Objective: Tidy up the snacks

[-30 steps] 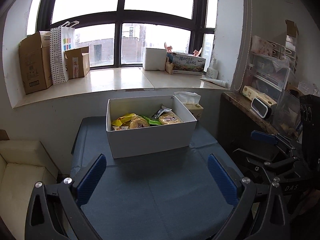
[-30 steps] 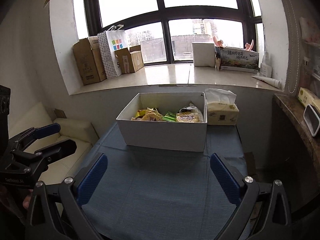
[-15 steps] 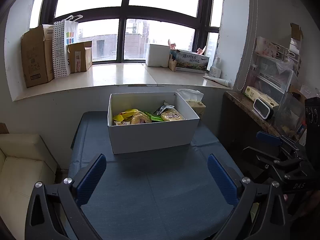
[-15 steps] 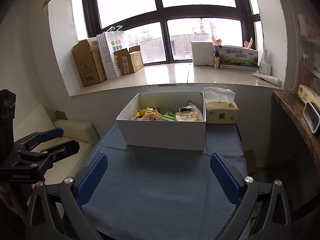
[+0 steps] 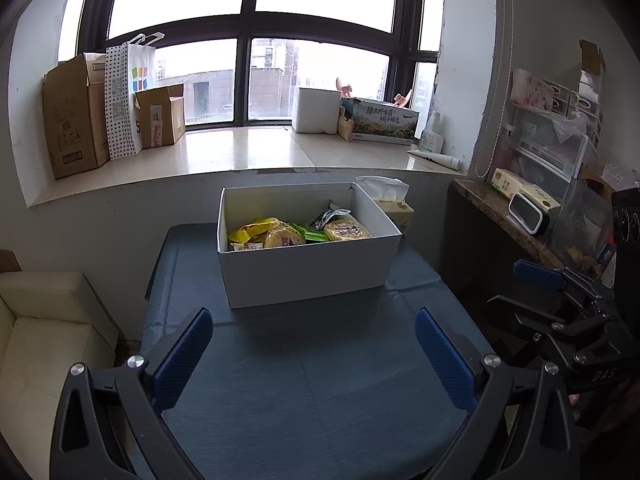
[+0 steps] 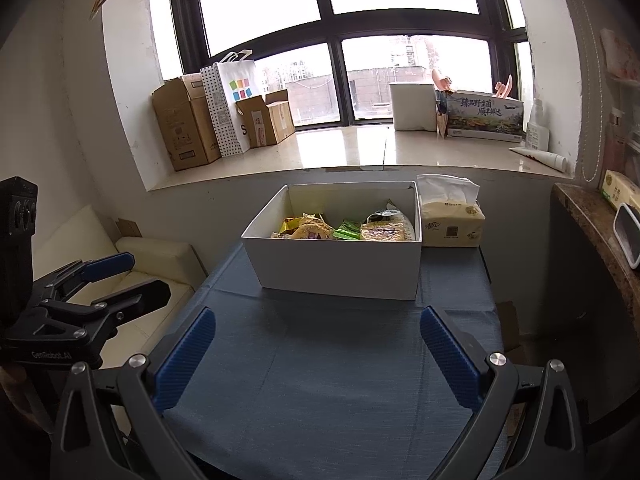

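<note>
While both hang over the blue-cloth tabletop (image 5: 320,380), the left claw (image 5: 314,338) gapes empty, the white cardboard box (image 5: 308,270) of snack packets (image 5: 280,234) sits centred beyond, and the right claw (image 6: 318,338) gapes likewise.

This looks like a lived-in room of a flat or a small office, high up in a city. A wide dark-framed bay window (image 6: 340,60) at the far side looks out on other buildings, and its deep stone sill (image 6: 340,148) serves as storage for cardboard boxes (image 6: 184,124) and a dotted paper bag (image 6: 228,108) on the left. A cream sofa (image 5: 36,344) stands at the near left of a blue-covered table (image 5: 320,380), and a cluttered shelf unit (image 5: 552,152) fills the right wall.
</note>
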Motion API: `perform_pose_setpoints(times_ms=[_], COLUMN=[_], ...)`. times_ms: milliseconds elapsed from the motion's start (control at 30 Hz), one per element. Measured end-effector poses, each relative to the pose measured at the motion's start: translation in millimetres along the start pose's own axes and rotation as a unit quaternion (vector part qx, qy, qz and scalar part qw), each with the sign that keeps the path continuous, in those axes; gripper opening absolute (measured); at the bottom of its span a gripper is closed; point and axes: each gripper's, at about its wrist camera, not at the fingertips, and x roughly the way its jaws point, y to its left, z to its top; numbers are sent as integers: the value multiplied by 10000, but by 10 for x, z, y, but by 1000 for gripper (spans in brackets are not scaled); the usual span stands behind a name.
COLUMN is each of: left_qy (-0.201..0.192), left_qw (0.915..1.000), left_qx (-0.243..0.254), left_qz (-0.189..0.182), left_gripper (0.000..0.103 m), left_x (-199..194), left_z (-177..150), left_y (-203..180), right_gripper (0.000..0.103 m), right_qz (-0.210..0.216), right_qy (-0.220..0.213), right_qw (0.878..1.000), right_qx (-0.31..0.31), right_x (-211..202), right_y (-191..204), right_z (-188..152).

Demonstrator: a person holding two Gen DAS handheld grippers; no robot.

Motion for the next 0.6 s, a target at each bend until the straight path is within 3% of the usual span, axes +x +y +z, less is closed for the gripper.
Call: perform_pose_setpoints(times_ms=[600], left_qy=[13], left_qw=[10000], left_qx=[-5], left_qz=[9], left_gripper=[103], left_x=[25], left_z=[-26], left_y=[-25], right_gripper=[103], right_qz=[-23], right_qy=[26], right_qw=[10000], right_qx=[9], right_x=[10], right_y=[-1], right_z=[-8])
